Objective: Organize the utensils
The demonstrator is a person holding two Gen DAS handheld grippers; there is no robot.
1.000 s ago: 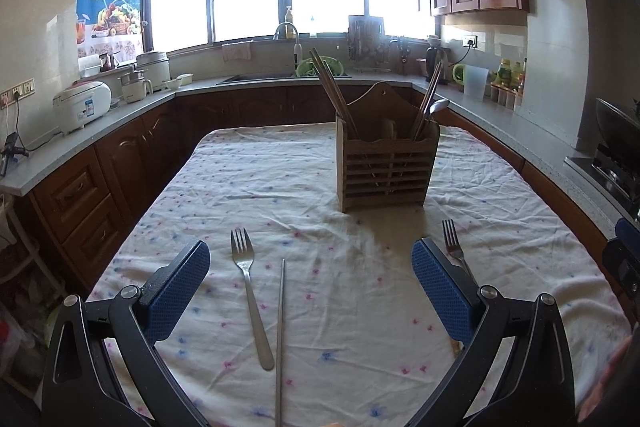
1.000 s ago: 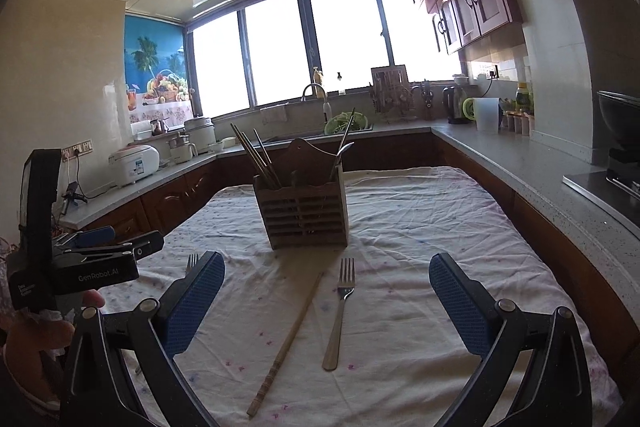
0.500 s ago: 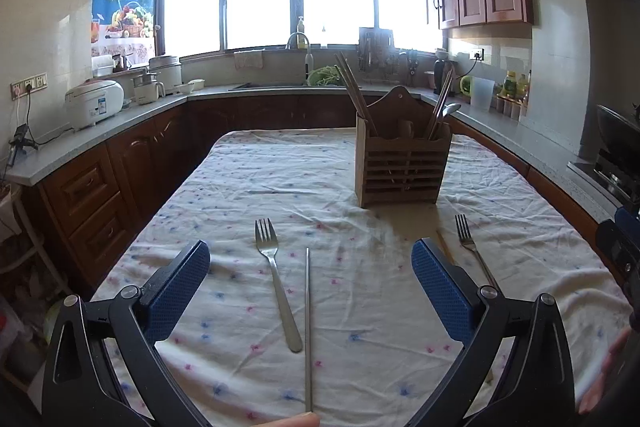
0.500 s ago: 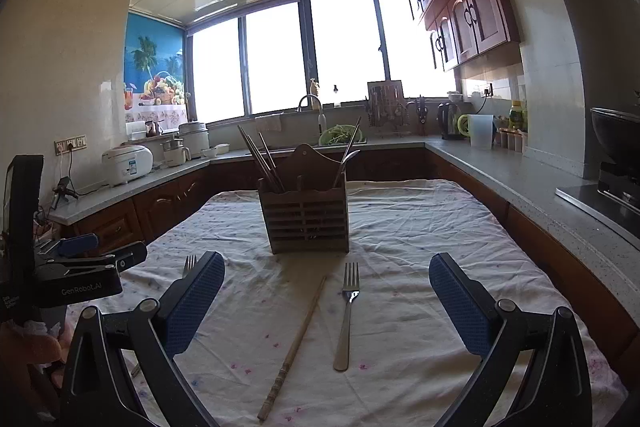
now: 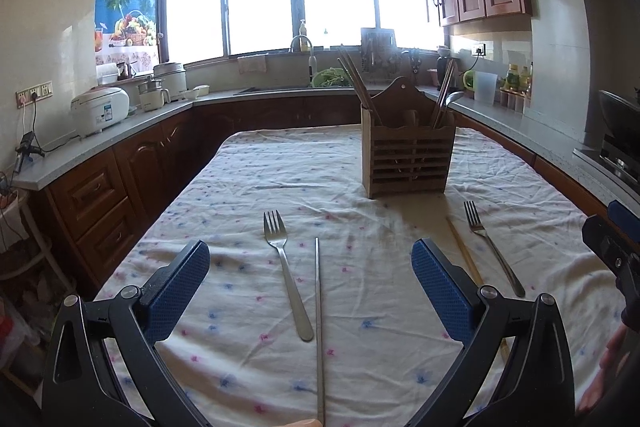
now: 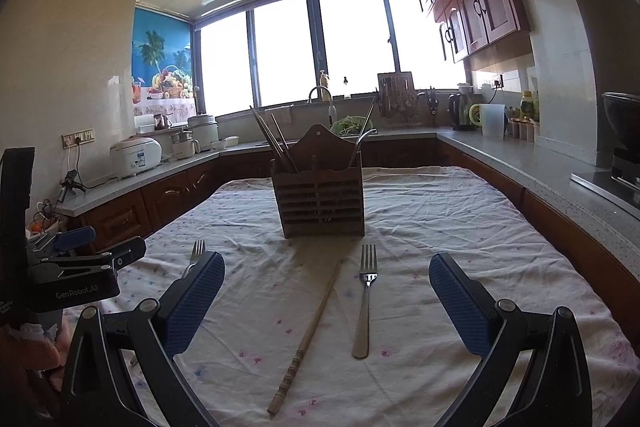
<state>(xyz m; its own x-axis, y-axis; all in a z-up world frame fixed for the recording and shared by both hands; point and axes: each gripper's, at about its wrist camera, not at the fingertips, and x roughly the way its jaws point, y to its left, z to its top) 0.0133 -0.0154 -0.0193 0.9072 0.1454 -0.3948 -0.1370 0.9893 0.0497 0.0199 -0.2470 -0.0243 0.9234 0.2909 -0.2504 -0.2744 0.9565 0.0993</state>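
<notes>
A wooden utensil holder (image 5: 408, 163) with chopsticks and a spoon in it stands on the clothed table; it also shows in the right wrist view (image 6: 322, 203). A steel fork (image 5: 286, 275) and a metal chopstick (image 5: 319, 327) lie in front of my open left gripper (image 5: 310, 291). A second fork (image 6: 366, 299) and a wooden chopstick (image 6: 310, 335) lie between the fingers of my open right gripper (image 6: 326, 303); both show at the right of the left wrist view, fork (image 5: 490, 247), chopstick (image 5: 464, 253). Both grippers hover empty above the cloth.
The table wears a white dotted cloth (image 5: 304, 179). Kitchen counters ring it: a rice cooker (image 5: 100, 109) at left, a sink (image 5: 300, 83) at the back, a stove (image 5: 620, 155) at right. The left gripper's body (image 6: 60, 275) sits left of the right gripper.
Both cameras tilted up and pulled back slightly; the holder and utensils sit lower and more centred in view. Nothing on the table moved. Both grippers stayed open.
</notes>
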